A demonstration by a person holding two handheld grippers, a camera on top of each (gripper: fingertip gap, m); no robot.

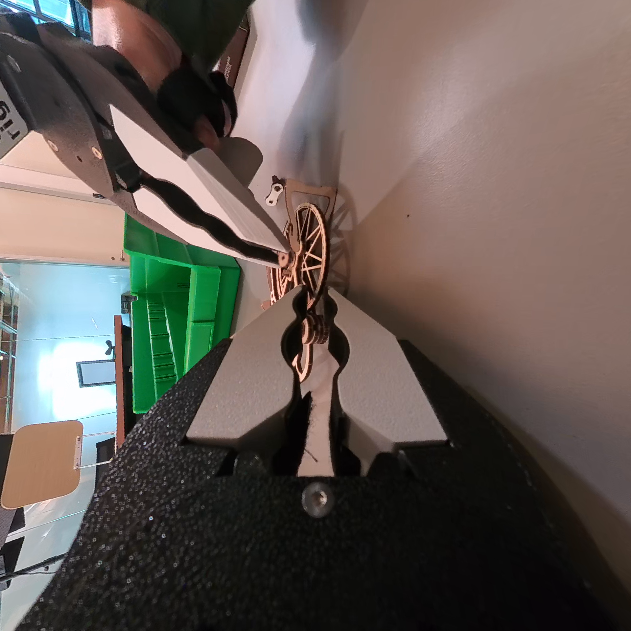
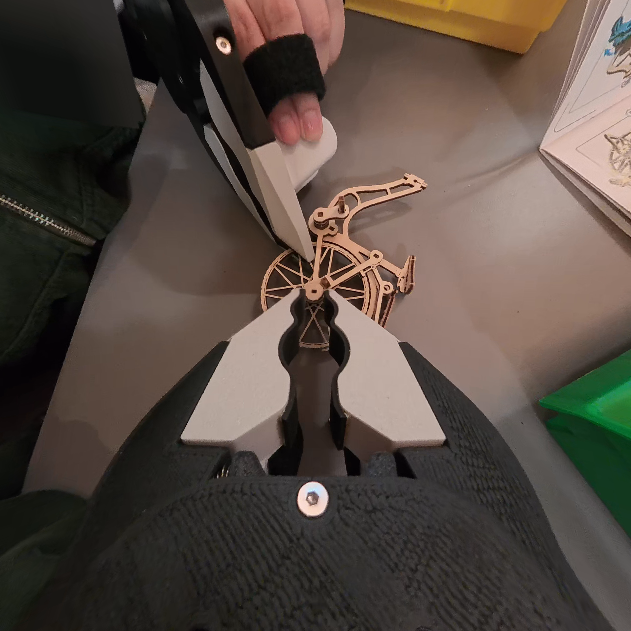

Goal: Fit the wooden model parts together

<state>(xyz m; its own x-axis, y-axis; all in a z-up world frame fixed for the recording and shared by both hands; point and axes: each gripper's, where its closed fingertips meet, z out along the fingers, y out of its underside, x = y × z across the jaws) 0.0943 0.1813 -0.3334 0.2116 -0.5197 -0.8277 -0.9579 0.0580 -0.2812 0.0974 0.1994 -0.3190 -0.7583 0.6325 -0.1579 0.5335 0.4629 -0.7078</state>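
Observation:
A wooden bicycle-like model [image 2: 345, 259] with a spoked wheel [image 2: 290, 283], crank arms and a curved frame lies on the grey table [image 2: 444, 143]. My left gripper [image 1: 316, 292] is shut on the wheel's rim [image 1: 316, 239], with a small gear stack [image 1: 316, 331] between its fingers. In the right wrist view the left gripper [image 2: 305, 254] comes in from the upper left onto the wheel. My right gripper [image 2: 314, 295] is shut on the small hub piece [image 2: 314, 290] at the wheel's centre. In the left wrist view the right gripper [image 1: 283, 257] pinches that piece.
A green bin [image 2: 594, 426] stands at the right and shows in the left wrist view [image 1: 177, 307]. A yellow bin [image 2: 461, 20] is at the back. An instruction booklet [image 2: 597, 119] lies at the far right. A loose wooden link [image 1: 275, 194] lies beside the model.

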